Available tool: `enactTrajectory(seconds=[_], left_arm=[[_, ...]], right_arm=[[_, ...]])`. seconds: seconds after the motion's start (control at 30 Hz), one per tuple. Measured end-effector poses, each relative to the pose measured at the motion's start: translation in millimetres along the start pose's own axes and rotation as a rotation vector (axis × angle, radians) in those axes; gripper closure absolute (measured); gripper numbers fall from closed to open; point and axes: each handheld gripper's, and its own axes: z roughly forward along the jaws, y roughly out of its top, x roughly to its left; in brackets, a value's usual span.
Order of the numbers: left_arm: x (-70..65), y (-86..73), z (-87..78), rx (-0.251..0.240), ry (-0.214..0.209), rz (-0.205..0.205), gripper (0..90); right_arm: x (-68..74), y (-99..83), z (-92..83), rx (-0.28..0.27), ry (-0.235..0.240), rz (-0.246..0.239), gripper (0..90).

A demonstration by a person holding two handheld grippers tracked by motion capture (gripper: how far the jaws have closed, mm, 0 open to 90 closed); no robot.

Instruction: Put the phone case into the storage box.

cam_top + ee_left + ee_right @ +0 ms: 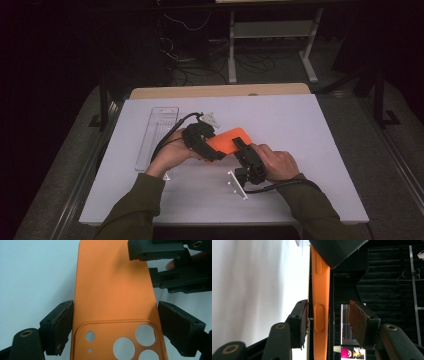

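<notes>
**Orange case held over the white table**

The flat orange plastic phone case hangs above the middle of the matte white tabletop. The left gripper clamps its camera-cutout end. The right gripper straddles the case's edge, one pad touching, the other clear. Left of the case lies a clear plastic tray; behind it, a dark room with white-legged furniture

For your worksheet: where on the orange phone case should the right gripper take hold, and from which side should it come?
Grip the orange phone case across its thin thickness at the long side edge, coming in edge-on as the right gripper does. The left gripper already clamps the camera-cutout end across its width, so take the free end.
</notes>
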Motion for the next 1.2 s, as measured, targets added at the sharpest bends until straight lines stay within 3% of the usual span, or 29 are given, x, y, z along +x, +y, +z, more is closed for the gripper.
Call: enactTrajectory(seconds=[0.8, 0.97, 1.0, 1.2], left_arm=[[-1.2, 0.0, -0.2, 0.005, -0.009, 0.007, 15.7], [-1.8, -0.3, 2.0, 0.001, -0.007, -0.006, 15.7], [0.1, -0.1, 0.6, 0.023, -0.009, 0.017, 15.7], [-2.0, -0.4, 1.9, 0.002, -0.019, -0.010, 15.6]], right_arm=[[3.0, 1.6, 1.3, 0.003, 0.017, -0.013, 71.6], [7.0, 3.1, 2.7, 0.006, 0.005, -0.016, 76.0], [6.6, 3.7, 2.0, 0.018, 0.017, -0.021, 76.9], [9.1, 4.7, 1.4, 0.022, -0.022, -0.025, 82.2]])
